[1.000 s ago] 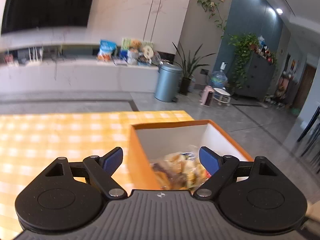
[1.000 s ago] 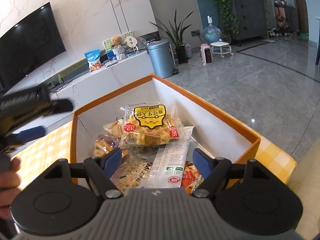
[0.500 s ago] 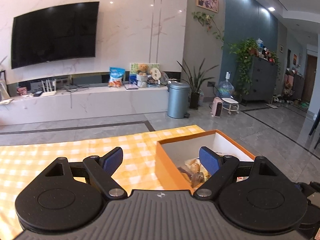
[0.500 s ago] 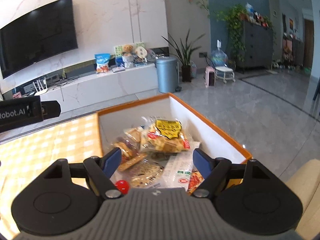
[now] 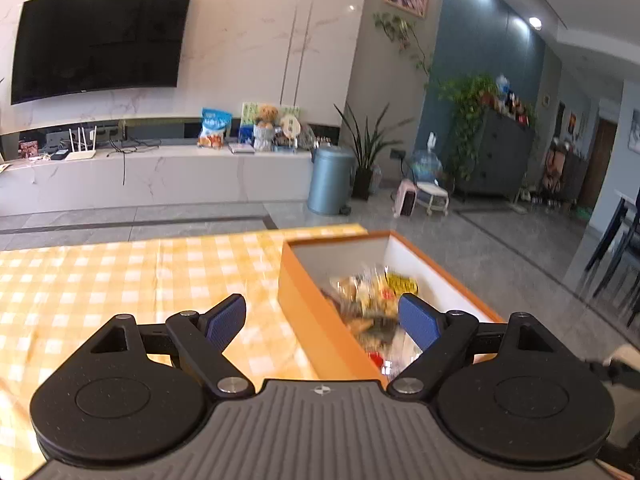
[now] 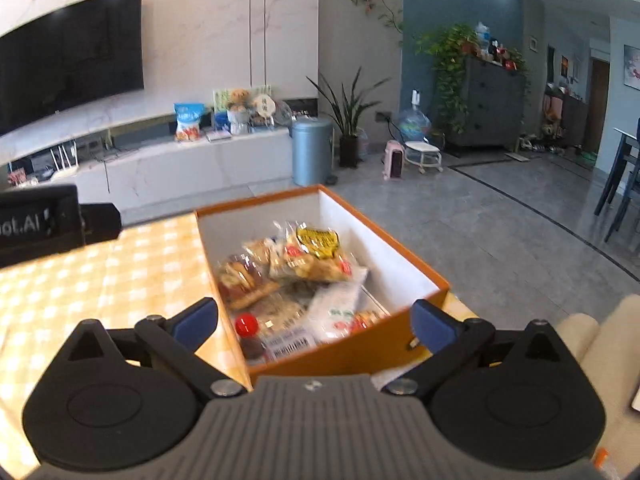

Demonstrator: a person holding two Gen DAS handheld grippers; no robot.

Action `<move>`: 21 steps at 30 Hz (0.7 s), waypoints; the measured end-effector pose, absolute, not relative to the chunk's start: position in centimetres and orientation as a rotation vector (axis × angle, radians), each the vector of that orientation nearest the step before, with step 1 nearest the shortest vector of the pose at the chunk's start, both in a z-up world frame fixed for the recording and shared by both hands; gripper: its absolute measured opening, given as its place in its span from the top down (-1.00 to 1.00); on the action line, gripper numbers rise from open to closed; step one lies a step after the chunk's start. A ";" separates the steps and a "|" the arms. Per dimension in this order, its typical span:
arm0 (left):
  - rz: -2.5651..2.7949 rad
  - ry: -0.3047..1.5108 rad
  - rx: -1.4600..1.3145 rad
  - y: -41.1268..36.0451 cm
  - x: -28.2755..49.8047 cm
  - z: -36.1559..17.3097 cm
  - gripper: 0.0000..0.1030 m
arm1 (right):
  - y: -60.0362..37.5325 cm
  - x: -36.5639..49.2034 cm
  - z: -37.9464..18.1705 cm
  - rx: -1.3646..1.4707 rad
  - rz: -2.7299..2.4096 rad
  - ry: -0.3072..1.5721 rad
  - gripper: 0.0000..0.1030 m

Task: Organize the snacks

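An orange box point(image 6: 400, 336) with white inner walls stands on the yellow checked tablecloth point(image 6: 120, 280) at the table's right end. Inside lie several snack packets: a yellow-labelled one point(image 6: 318, 254), a bread packet point(image 6: 244, 280), a white one point(image 6: 336, 312) and a red-capped item point(image 6: 247, 325). My right gripper point(image 6: 316, 322) hovers above the box's near end. Its jaws are opening wide and grip nothing. My left gripper point(image 5: 322, 318) is open and empty, above the box's left wall point(image 5: 320, 312), with blurred snacks point(image 5: 372, 292) beyond.
The left device's black housing point(image 6: 48, 220) shows at the left edge of the right wrist view. A beige cushion point(image 6: 592, 344) lies right of the table. Beyond the table are grey floor, a white TV console point(image 5: 160, 180) and a blue bin point(image 5: 330, 182).
Both grippers have drawn back and risen from the box, which now looks smaller and farther. The right jaws have spread wider. The snacks lie still.
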State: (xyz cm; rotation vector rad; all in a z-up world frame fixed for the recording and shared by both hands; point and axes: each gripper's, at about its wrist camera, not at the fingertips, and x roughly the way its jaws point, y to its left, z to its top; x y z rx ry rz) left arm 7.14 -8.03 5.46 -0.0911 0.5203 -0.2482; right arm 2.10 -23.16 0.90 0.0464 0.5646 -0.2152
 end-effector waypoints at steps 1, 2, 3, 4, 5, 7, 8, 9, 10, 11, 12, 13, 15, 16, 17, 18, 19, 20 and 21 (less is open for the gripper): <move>-0.242 0.526 -0.081 -8.3 7.1 5.2 -0.96 | -23.2 1.9 0.8 0.039 -0.211 0.562 -0.94; -0.233 0.530 -0.070 -8.7 6.9 4.9 -0.96 | -23.2 1.8 0.6 0.038 -0.216 0.558 -0.94; -0.227 0.535 -0.063 -8.9 7.0 4.6 -0.96 | -23.3 1.8 0.5 0.044 -0.223 0.559 -0.94; -0.226 0.543 -0.058 -9.1 7.0 4.3 -0.96 | -23.4 1.8 0.4 0.056 -0.220 0.566 -0.94; -0.226 0.552 -0.055 -9.2 6.9 3.9 -0.96 | -23.6 1.8 0.3 0.071 -0.214 0.577 -0.94; -0.227 0.564 -0.048 -9.3 7.2 3.3 -0.96 | -23.8 1.9 0.3 0.097 -0.205 0.587 -0.94; -0.227 0.566 -0.042 -9.5 7.3 3.2 -0.96 | -23.6 1.9 0.2 0.087 -0.208 0.594 -0.94; -0.228 0.566 -0.036 -9.4 7.1 3.0 -0.96 | -23.6 1.9 0.1 0.077 -0.209 0.595 -0.94; -0.231 0.567 -0.035 -9.5 6.9 2.7 -0.96 | -23.5 1.9 -0.1 0.072 -0.209 0.595 -0.94; -0.233 0.573 -0.038 -9.5 6.9 2.5 -0.96 | -23.4 2.0 -0.2 0.073 -0.209 0.599 -0.94; -0.234 0.579 -0.041 -9.5 7.0 2.4 -0.96 | -23.4 2.0 -0.3 0.077 -0.209 0.605 -0.94; -0.233 0.583 -0.043 -9.4 6.7 2.1 -0.96 | -23.5 2.0 -0.4 0.078 -0.208 0.613 -0.94; -0.229 0.585 -0.045 -9.4 6.4 1.8 -0.96 | -23.4 2.1 -0.5 0.078 -0.210 0.620 -0.94; -0.227 0.588 -0.044 -9.5 6.2 1.7 -0.96 | -23.4 2.0 -0.7 0.080 -0.211 0.622 -0.94; -0.227 0.590 -0.043 -9.5 6.2 1.6 -0.96 | -23.4 2.0 -0.7 0.083 -0.209 0.626 -0.94; -0.226 0.592 -0.043 -9.5 6.2 1.6 -0.96 | -23.4 2.0 -0.8 0.087 -0.207 0.630 -0.94; -0.227 0.595 -0.043 -9.5 6.3 1.5 -0.96 | -23.5 2.0 -0.8 0.091 -0.207 0.633 -0.94; -0.230 0.600 -0.043 -9.5 6.4 1.5 -0.96 | -23.4 2.0 -0.9 0.090 -0.208 0.636 -0.94; -0.233 0.608 -0.043 -9.5 6.4 1.4 -0.96 | -23.4 2.0 -0.9 0.085 -0.210 0.638 -0.94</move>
